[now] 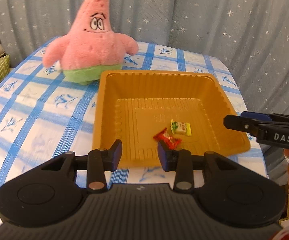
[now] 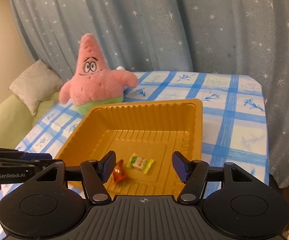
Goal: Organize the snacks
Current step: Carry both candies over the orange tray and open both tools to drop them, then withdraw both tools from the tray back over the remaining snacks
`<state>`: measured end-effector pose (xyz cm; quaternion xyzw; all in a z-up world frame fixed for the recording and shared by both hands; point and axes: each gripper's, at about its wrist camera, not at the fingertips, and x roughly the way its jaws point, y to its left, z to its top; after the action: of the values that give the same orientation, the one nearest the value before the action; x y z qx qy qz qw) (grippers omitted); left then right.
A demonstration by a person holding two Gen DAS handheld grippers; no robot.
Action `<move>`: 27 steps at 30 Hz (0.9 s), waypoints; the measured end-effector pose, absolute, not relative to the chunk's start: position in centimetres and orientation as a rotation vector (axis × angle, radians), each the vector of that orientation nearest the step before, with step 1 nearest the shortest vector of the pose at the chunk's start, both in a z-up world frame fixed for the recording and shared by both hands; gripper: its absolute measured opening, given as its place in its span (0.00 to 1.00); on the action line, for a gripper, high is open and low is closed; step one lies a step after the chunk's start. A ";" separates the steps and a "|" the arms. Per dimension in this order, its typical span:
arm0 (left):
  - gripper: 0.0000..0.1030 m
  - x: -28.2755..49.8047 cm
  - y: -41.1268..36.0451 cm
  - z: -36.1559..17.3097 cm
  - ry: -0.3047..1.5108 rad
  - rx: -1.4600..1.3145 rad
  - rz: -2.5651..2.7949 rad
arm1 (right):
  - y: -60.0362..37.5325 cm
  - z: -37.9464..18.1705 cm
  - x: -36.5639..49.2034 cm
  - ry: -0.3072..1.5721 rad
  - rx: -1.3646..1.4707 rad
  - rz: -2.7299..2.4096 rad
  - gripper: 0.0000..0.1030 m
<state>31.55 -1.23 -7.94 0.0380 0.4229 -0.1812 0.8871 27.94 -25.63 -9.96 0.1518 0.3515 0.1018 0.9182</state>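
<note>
A gold plastic tray (image 1: pixel 214 88) sits on the blue-checked table and holds a red-wrapped candy (image 1: pixel 167 138) and a yellow-green wrapped candy (image 1: pixel 181 127). My left gripper (image 1: pixel 140 154) is open and empty, at the tray's near edge, just short of the red candy. The right gripper shows from the side at the tray's right rim (image 1: pixel 242 123). In the right wrist view my right gripper (image 2: pixel 143 165) is open and empty over the near part of the tray (image 2: pixel 198 116), with the red candy (image 2: pixel 118 172) and the yellow-green candy (image 2: pixel 140 162) between its fingers' line.
A pink starfish plush (image 1: pixel 93 42) stands behind the tray's left corner; it also shows in the right wrist view (image 2: pixel 96 82). A star-patterned curtain (image 1: pixel 224 16) hangs behind the table. A sofa with a cushion (image 2: pixel 34 84) is at left. Bare tablecloth (image 2: pixel 234 124) lies right of the tray.
</note>
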 end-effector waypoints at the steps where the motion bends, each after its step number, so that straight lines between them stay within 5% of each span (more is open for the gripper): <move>1: 0.36 30.8 -1.0 -7.7 0.877 0.076 -0.368 | -25.8 -9.8 27.3 0.722 0.313 0.216 0.61; 27: 0.47 9.4 0.7 -4.1 0.813 -0.046 -0.126 | -27.0 -6.2 12.7 0.769 0.285 0.482 0.61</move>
<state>9.35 0.70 -4.09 -0.0222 0.3953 -0.0611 0.9162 12.74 -27.02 -6.22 0.1372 0.3703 0.2319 0.8890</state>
